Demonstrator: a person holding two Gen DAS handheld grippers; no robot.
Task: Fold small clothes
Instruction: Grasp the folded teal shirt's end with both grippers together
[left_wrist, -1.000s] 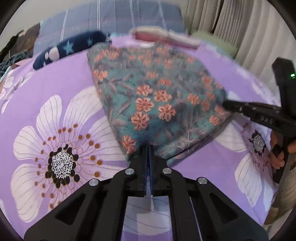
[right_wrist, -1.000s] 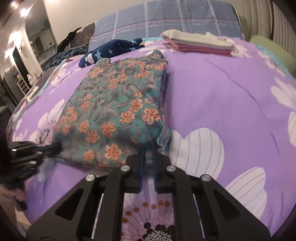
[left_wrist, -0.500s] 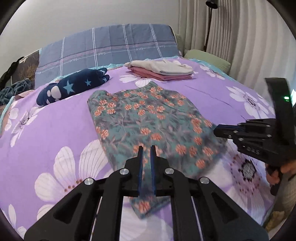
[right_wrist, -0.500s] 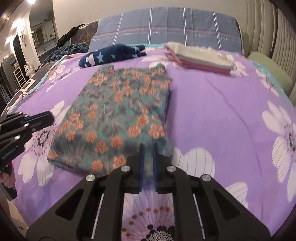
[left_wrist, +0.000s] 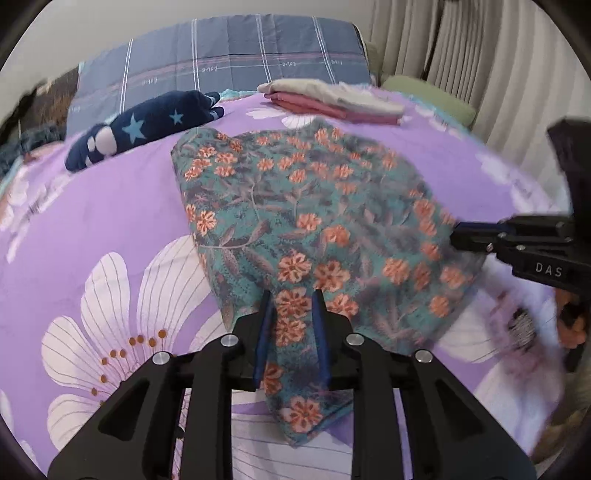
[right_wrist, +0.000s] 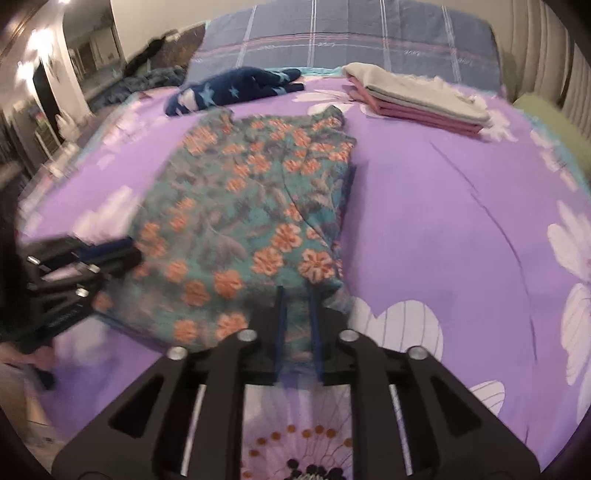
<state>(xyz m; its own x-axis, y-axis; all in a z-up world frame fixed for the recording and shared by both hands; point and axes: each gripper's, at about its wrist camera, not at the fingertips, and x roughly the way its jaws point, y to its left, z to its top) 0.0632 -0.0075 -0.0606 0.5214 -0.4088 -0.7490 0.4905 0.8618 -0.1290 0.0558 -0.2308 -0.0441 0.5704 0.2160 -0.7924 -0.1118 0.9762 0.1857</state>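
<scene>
**Left wrist view: both grippers letting go of the floral garment's near hem**

Left wrist view shows the left gripper (left_wrist: 291, 314) with jaws just opened to a narrow gap. The near corner of the floral garment (left_wrist: 306, 221) lies between the blue pads, but they don't look pressed on it, so I read this as released, not gripped. Right gripper (right_wrist: 295, 306) is the same: jaws just opened, narrow gap, hem edge between them, no visible pinch.

Where things are:
- Floral garment lies flat on the purple flowered bedsheet (right_wrist: 443, 221), roughly rectangular, neckline end toward the headboard. Its right long edge looks doubled, so a lengthwise fold seems already in.
- Folded stack (right_wrist: 417, 99) of grey and pink pieces sits well beyond it, near the plaid pillow (left_wrist: 221, 55).
- Navy star-print item (left_wrist: 147, 125) lies at far left, unfolded and apart from the garment.

Step, as I judge it: end of a place/smooth-out — the hem has been set down and both grippers are clearing off it.

Next move likely needs:
- a re-grip on the two near corners, or the far ones, with both grippers evenly spaced
- a crosswise fold, corners kept aligned so the layers don't skew
- enough clearance first — a pad dragging the hem would undo the flat lay

Frames are motion-blurred, so exact pad contact is uncertain.
</scene>
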